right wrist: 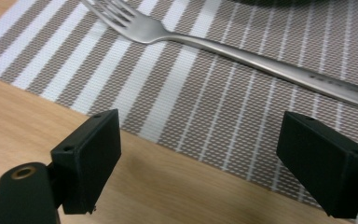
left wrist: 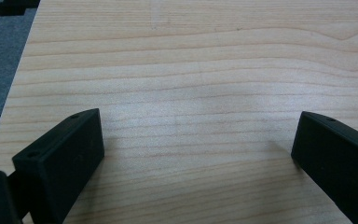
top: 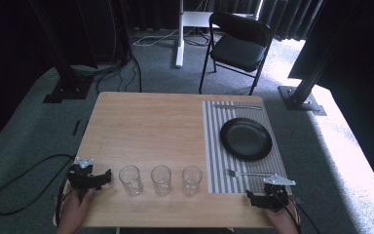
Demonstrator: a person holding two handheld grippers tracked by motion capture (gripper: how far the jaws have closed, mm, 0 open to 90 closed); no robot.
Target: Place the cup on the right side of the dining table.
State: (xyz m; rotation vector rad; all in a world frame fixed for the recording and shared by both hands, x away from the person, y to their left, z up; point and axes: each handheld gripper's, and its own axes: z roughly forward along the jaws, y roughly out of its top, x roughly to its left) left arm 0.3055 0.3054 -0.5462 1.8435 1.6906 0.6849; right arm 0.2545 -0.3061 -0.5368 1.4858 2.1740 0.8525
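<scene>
Right gripper (top: 268, 197) at near right tabletop (top: 151, 126) edge, jaws apart, nothing between, over near edge of striped mat (top: 214, 146). Fork (right wrist: 223, 46) lies flat on mat just ahead of right jaws, not touched, tines toward glasses. Black plate (top: 246, 139) on mat beyond fork; knife (top: 237, 106) at mat's far edge. Left gripper (top: 90, 179) at near left, jaws apart, bare wood between. Three glasses (top: 161, 180) upright in row between grippers.
</scene>
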